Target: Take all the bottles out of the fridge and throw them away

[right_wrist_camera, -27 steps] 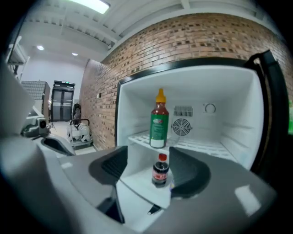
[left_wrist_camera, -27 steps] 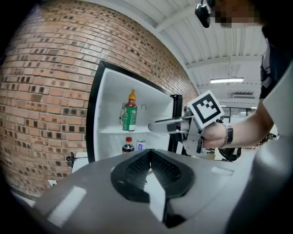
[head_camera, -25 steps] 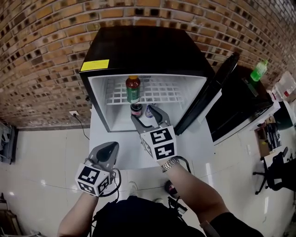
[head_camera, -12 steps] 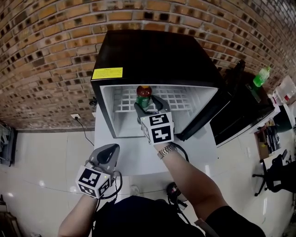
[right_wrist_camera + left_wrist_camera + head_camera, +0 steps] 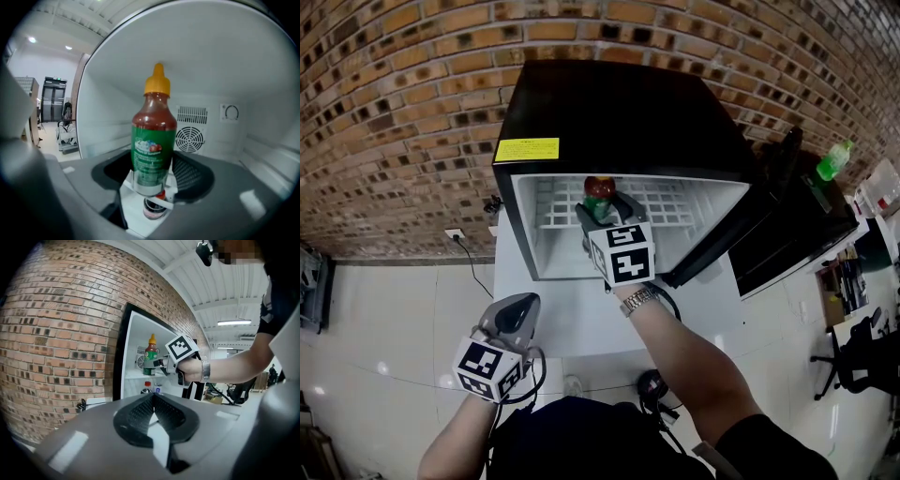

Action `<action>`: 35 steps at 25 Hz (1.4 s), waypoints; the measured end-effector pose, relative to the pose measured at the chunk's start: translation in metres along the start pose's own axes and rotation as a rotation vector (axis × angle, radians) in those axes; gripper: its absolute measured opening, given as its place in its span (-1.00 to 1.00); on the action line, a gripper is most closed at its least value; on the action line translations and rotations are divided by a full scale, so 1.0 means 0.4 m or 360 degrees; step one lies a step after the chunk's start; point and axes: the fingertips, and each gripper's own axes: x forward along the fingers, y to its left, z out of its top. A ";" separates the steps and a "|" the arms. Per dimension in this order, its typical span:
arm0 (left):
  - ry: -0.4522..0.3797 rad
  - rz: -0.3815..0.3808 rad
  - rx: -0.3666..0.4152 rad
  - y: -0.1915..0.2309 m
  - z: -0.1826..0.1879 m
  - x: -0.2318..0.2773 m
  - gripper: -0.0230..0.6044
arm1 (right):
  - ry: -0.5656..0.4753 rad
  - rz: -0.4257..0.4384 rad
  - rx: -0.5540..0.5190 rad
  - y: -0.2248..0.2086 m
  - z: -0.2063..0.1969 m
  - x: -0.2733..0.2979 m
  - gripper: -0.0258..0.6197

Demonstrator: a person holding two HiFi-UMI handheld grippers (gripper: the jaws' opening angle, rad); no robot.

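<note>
The right gripper point(image 5: 151, 177) is closed on the lower body of the sauce bottle point(image 5: 153, 136). The bottle stands upright on the upper wire shelf point(image 5: 675, 202) inside the open fridge point(image 5: 619, 103). It looks like stiff plastic, nearly full and moderately heavy. Grip the labelled body, not the tapered orange cap point(image 5: 157, 84). The white script on the green label is unreadable, as is the fridge's yellow sticker point(image 5: 526, 150). A red-capped bottle point(image 5: 147, 386) stands below. The left gripper point(image 5: 152, 399) is closed, empty and well outside.
</note>
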 end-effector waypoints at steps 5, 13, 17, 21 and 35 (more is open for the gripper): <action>0.0010 -0.0007 0.0002 -0.015 -0.008 0.001 -0.91 | -0.0031 0.0012 -0.0014 0.008 -0.002 -0.026 -0.09; 0.0028 -0.0058 0.0017 -0.089 -0.016 0.017 -0.91 | -0.0083 0.0034 0.0003 0.000 -0.018 -0.127 -0.09; 0.0041 -0.0108 0.0034 -0.155 -0.019 0.040 -0.91 | -0.0093 0.0023 0.0021 -0.024 -0.046 -0.206 -0.10; 0.0057 -0.0180 0.0061 -0.245 -0.020 0.069 -0.91 | -0.0085 -0.0003 0.0053 -0.061 -0.093 -0.304 -0.09; 0.0162 -0.0470 0.0122 -0.658 -0.092 0.185 -0.91 | 0.0082 -0.0155 0.0213 -0.221 -0.405 -0.714 -0.09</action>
